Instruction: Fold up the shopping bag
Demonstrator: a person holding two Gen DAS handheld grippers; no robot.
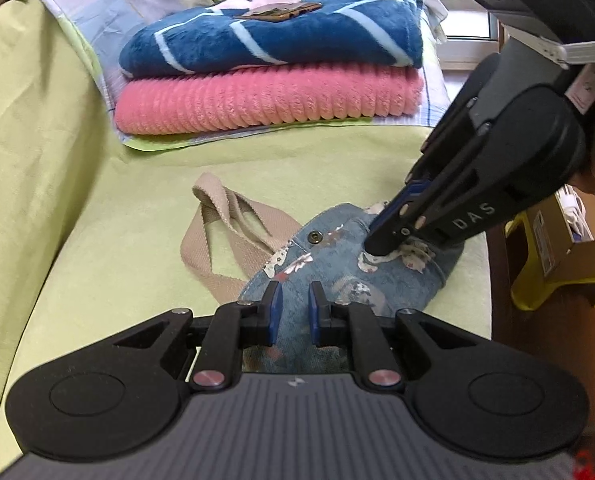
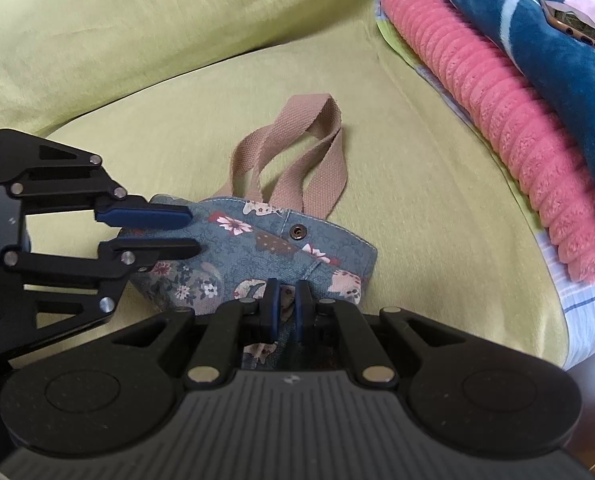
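- Shopping bag (image 2: pixel 249 248) flat on the green cushion (image 2: pixel 417 208), blue flowered cloth, mouth edge with the snap button (image 2: pixel 296 231) turned to the far side
- Beige handles (image 2: pixel 297 160) trailing off the mouth, further away still, so long axis running near to far, from both grippers out toward the handles
- Right gripper (image 2: pixel 287 286) down on the near right part of the bag, fingers drawn together, apparently clamped on a pinch of the cloth; same grip seen from the other side at the bag's right end (image 1: pixel 379 246)
- Left gripper (image 2: pixel 193 229) coming in from the left, tips over the bag's left edge, fingers a narrow gap apart, no cloth clearly pinched between them
- Looking along the left gripper (image 1: pixel 294 288), flowered fabric right under and ahead of the gap
- Both hands close, left one nearer the free left edge
- Judged next: nip that left edge and carry it across toward the pinned right side
- Stack of folded blankets (image 1: pixel 265 104) well off at the far side, out of the way
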